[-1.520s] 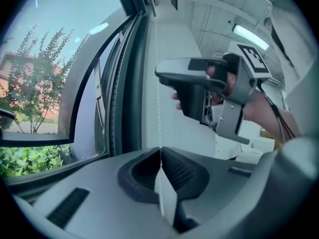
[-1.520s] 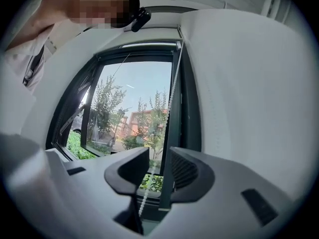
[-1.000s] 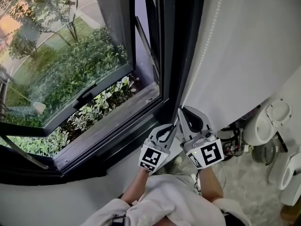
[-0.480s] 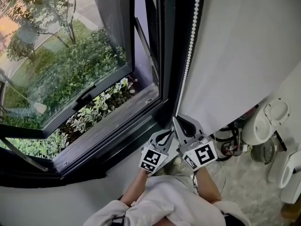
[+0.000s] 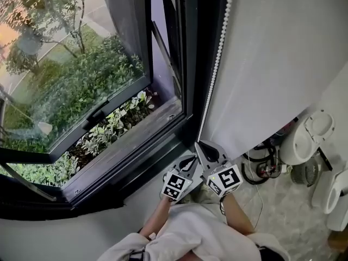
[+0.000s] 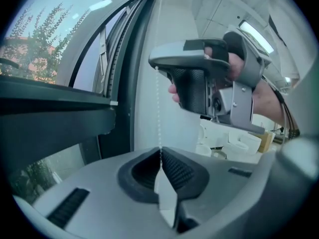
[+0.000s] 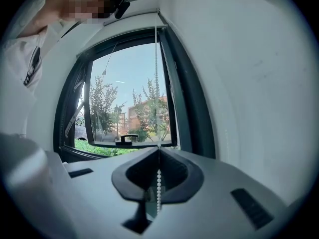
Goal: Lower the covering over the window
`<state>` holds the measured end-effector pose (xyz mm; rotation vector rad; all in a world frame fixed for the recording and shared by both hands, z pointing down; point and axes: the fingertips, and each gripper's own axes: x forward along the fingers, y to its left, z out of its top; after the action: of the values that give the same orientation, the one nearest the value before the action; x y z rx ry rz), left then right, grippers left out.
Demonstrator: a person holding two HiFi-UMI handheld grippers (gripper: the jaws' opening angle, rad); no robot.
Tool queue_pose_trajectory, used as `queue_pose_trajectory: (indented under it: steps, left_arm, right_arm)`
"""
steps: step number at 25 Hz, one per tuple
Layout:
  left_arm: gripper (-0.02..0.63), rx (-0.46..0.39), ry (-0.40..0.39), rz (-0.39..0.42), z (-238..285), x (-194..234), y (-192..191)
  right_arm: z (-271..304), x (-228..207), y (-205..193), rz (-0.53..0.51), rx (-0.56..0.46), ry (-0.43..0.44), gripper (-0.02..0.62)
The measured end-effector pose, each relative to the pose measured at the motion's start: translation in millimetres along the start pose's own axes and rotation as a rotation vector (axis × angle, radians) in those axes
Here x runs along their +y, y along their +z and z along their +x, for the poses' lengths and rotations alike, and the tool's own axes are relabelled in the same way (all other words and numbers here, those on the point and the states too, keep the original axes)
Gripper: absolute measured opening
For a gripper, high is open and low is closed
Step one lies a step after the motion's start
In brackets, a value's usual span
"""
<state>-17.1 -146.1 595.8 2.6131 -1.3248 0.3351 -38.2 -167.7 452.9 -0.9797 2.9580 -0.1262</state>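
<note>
Item: bead chain, white, long axis upright. It hangs along the right edge of the dark window frame, just beside the white wall, and runs up to the head of the window. Covering: not made out in any view. The glass stands bare, so it is judged to be rolled at the top, where the chain leads. Right gripper: jaws pressed together, pinching the chain, which passes straight between its pads. Left gripper: jaws likewise closed on the chain, just below the right one and nearly touching it. Both sit low, near the bottom edge of the frame and close to the person's body. Judgement: the pull follows the chain downward and little room is left beneath, while the free length lies above. The right gripper is nearer that length for a fresh hold. Hazards: open sash to the left, white floor items at lower right, well apart.
</note>
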Motion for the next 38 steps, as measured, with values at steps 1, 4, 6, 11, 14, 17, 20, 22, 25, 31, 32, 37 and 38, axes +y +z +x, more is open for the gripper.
queue_pose_trajectory:
  steps: [1, 4, 6, 11, 14, 17, 20, 22, 25, 31, 32, 37, 38]
  left_arm:
    - [0.021, 0.014, -0.002, -0.005, 1, 0, -7]
    - [0.021, 0.046, 0.002, -0.021, -2, 1, -21]
    - [0.022, 0.047, 0.018, -0.023, -6, 3, -23]
    - [0.153, 0.009, 0.006, -0.042, -22, 5, -2]
    - [0.161, -0.022, 0.003, -0.015, -35, 6, 27]
    - [0.161, -0.078, 0.000, 0.003, -48, 9, 62]
    - [0.161, -0.158, -0.007, 0.028, -59, 10, 103]
    - [0.161, -0.209, -0.021, 0.061, -64, 7, 135]
    - [0.161, -0.292, -0.038, 0.114, -70, 3, 185]
    - [0.147, -0.388, -0.066, 0.195, -73, -3, 260]
    - [0.139, -0.398, -0.070, 0.204, -74, -3, 270]
    - [0.107, -0.426, -0.071, 0.261, -73, -3, 314]
    - [0.101, -0.428, -0.068, 0.273, -72, -2, 319]
  right_arm:
    - [0, -1, -7, 0.006, 0.011, -0.003, -0.005]
    - [0, -3, -25, 0.015, 0.040, -0.010, -0.005]
    - [-1, -5, -41, 0.024, 0.073, -0.019, -0.005]
    - [-7, -6, -74, 0.058, 0.138, -0.024, -0.005]
    - [-10, -6, -84, 0.077, 0.145, -0.026, -0.005]
    - [-13, -9, -84, 0.080, 0.141, -0.031, -0.005]
    - [-14, -9, -84, 0.080, 0.139, -0.030, -0.005]
    - [-14, -9, -83, 0.082, 0.138, -0.029, -0.005]
    - [-13, -6, -83, 0.081, 0.140, -0.024, -0.005]
    - [-14, -3, -82, 0.081, 0.139, -0.017, -0.005]
    - [-14, -3, -82, 0.081, 0.139, -0.017, -0.005]
    - [-14, -2, -82, 0.079, 0.138, -0.014, -0.005]
    - [-14, -1, -82, 0.079, 0.138, -0.013, -0.005]
